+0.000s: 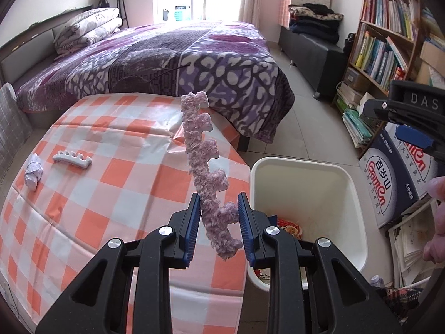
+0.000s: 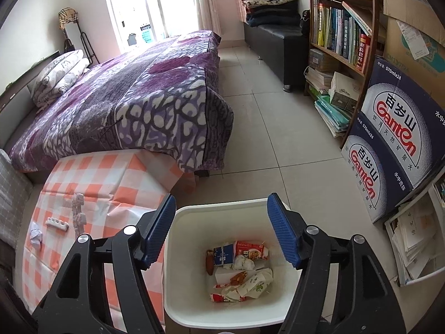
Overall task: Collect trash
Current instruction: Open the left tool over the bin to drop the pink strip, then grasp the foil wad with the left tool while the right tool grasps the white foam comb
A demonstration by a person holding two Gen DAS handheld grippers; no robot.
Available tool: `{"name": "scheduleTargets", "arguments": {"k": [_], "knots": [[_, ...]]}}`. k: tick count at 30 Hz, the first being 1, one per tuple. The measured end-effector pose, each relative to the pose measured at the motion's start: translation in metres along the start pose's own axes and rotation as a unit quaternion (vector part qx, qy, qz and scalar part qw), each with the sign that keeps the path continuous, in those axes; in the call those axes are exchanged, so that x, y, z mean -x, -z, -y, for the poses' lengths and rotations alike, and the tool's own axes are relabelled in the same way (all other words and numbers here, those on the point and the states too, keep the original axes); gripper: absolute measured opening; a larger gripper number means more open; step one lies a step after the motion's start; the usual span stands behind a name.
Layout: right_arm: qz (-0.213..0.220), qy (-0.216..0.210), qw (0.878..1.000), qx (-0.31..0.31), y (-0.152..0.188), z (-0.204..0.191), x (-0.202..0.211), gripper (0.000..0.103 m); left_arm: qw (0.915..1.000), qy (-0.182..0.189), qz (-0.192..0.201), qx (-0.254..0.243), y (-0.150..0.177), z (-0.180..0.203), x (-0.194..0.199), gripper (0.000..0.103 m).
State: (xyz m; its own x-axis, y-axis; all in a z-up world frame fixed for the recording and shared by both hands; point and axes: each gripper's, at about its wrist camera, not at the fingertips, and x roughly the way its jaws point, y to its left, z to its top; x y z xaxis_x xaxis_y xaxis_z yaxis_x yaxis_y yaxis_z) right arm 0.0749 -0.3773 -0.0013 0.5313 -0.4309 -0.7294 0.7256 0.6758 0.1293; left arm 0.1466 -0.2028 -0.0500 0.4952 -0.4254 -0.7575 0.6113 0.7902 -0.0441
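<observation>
Where foam strip (image 1: 207,172) hangs, left claw (image 1: 219,208) contact unclear

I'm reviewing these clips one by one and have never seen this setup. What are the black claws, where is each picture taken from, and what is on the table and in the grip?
There is no robot here: a person holds a two-finger clamp in each hand, and each clamp carries a wide-angle camera looking along its fingers. The left wrist view shows the left gripper closed on a pale purple foam toe separator, lifted above the checked tablecloth. The right wrist view shows the right gripper open and empty over the white trash bin, which already contains wrappers and crumpled paper. Still lying on the table are a white toe separator and a crumpled paper ball. A bed and a bookshelf are behind.
</observation>
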Motion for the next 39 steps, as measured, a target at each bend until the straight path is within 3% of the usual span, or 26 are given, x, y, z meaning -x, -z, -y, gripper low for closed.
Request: {"name": "scheduleTargets", "arguments": {"k": [10,13,14,16,19,29,33,39], "knots": [[0.008,0.006,1.000,-0.027,-0.005,0.022,0.003,0.074,0.9985,0.037,-0.020,-0.034,0.007,0.037,-0.012,0.029],[0.012,0.009,0.999,-0.037,-0.006,0.030,0.004,0.078,0.9969,0.063,-0.026,-0.040,0.009,0.047,-0.015,0.029],[0.013,0.010,0.999,-0.039,-0.006,0.032,0.004,0.078,0.9961,0.074,-0.028,-0.041,0.009,0.050,-0.015,0.031],[0.014,0.010,0.999,-0.046,-0.007,0.036,0.004,0.081,0.9947,0.089,-0.031,-0.042,0.009,0.056,-0.016,0.049],[0.013,0.008,0.998,-0.054,-0.008,0.039,0.003,0.084,0.9943,0.092,-0.031,-0.045,0.009,0.060,-0.016,0.051],[0.004,0.000,0.999,-0.052,-0.004,0.026,-0.001,0.093,0.9981,0.042,-0.040,-0.019,0.008,0.032,-0.019,0.057],[-0.016,-0.009,0.999,-0.044,-0.001,0.014,-0.008,0.096,0.9991,-0.007,-0.040,-0.014,0.011,0.004,-0.018,0.072],[-0.041,-0.034,0.998,-0.034,0.007,-0.015,-0.016,0.096,0.9943,-0.079,-0.066,0.028,0.016,-0.061,-0.025,0.079]]}}
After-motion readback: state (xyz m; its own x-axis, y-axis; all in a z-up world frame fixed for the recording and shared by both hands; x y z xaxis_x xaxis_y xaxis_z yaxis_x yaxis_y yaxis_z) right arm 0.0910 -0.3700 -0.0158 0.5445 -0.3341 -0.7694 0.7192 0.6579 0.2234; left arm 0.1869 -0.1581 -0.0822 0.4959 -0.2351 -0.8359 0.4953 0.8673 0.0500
